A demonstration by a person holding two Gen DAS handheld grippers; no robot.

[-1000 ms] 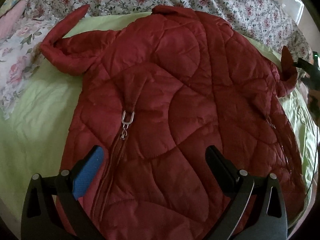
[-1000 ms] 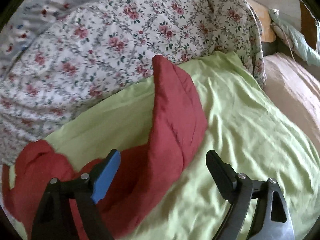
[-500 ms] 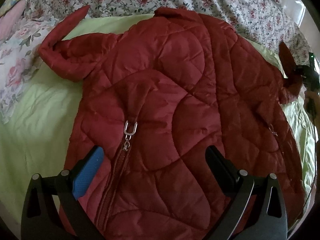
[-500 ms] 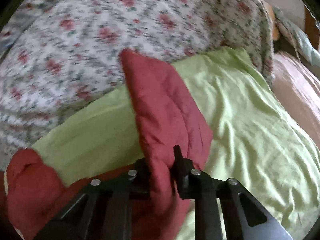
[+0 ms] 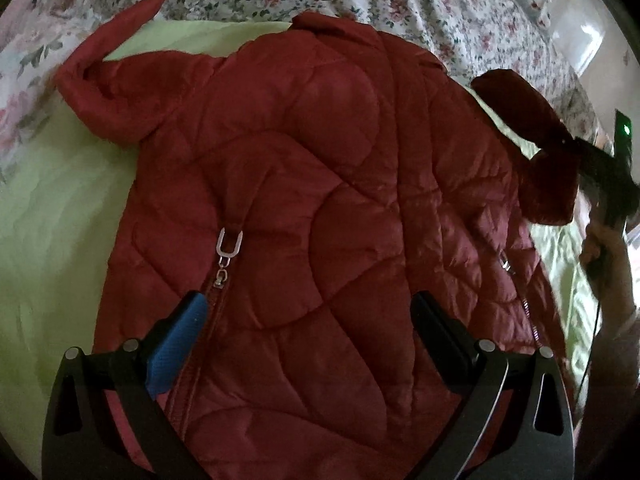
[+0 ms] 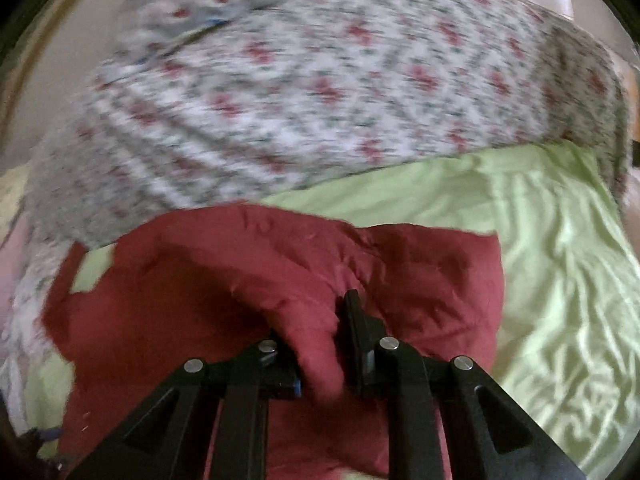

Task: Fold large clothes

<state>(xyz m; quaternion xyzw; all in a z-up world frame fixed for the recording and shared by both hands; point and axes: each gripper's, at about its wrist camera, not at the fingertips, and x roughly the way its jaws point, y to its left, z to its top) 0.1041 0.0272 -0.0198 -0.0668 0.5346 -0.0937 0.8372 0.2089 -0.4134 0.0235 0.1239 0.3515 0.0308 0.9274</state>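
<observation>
Between the right gripper's [image 6: 320, 344] jaws, sleeve [image 6: 316, 280] hides one pad.

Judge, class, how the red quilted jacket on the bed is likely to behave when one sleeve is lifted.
The red quilted jacket is probably floppy: the sleeve bunches and droops where the right tongs pinch it. It looks puffy, so likely light for its bulk. Its sheen suggests slippery fabric that may slide on the green sheet.

Quilted, faintly shiny red jacket [image 5: 320, 184], metal zipper pull [image 5: 227, 246], matt green sheet [image 5: 52, 232].
</observation>
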